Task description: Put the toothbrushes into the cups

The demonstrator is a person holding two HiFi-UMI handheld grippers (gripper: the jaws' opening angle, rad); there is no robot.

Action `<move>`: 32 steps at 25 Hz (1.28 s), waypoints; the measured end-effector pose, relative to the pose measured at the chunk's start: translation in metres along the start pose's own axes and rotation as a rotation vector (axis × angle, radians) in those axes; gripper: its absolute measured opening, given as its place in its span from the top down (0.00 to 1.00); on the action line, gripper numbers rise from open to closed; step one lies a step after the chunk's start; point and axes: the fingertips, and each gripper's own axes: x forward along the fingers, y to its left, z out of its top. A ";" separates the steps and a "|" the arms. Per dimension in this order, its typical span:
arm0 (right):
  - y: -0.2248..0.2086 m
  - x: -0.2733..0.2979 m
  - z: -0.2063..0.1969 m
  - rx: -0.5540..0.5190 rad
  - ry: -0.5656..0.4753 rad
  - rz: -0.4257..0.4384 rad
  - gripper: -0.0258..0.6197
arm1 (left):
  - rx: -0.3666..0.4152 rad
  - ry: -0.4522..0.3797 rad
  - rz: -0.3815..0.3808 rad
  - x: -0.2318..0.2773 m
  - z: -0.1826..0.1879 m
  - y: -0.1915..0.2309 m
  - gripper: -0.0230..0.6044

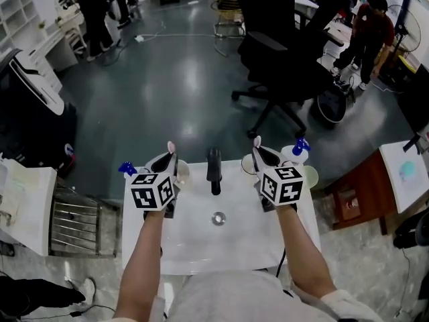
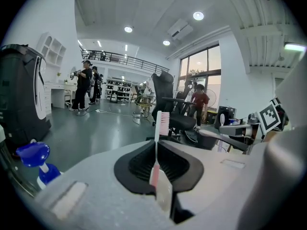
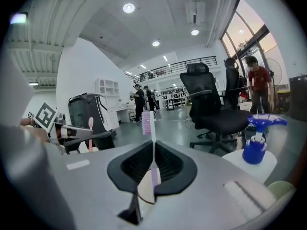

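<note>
Head view: white sink (image 1: 221,250) with a black faucet (image 1: 214,170) at its back edge. Left gripper (image 1: 169,156) is left of the faucet, right gripper (image 1: 258,153) right of it. Left cup (image 1: 181,174) sits just left of the faucet by the left gripper's tip, right cup (image 1: 249,166) just right of the faucet. Left jaws are clenched on an upright pink toothbrush (image 2: 163,123), right jaws clamped on an upright purple toothbrush (image 3: 147,122).

- Round recessed ceiling lights (image 3: 128,7) give bright, even light; tall glass windows (image 2: 204,71) add a dusk glow.
- The glossy grey-green floor (image 1: 188,79) shows pale glare patches.
- Both gripper views bulge fisheye, with black corners.
- The pink-bristled white toothbrush (image 2: 163,123) and the lilac-bristled white toothbrush (image 3: 147,122) blur near the lens.
</note>
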 end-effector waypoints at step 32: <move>0.000 0.004 -0.027 -0.030 0.068 -0.014 0.93 | 0.017 0.092 0.002 0.004 -0.034 0.002 0.93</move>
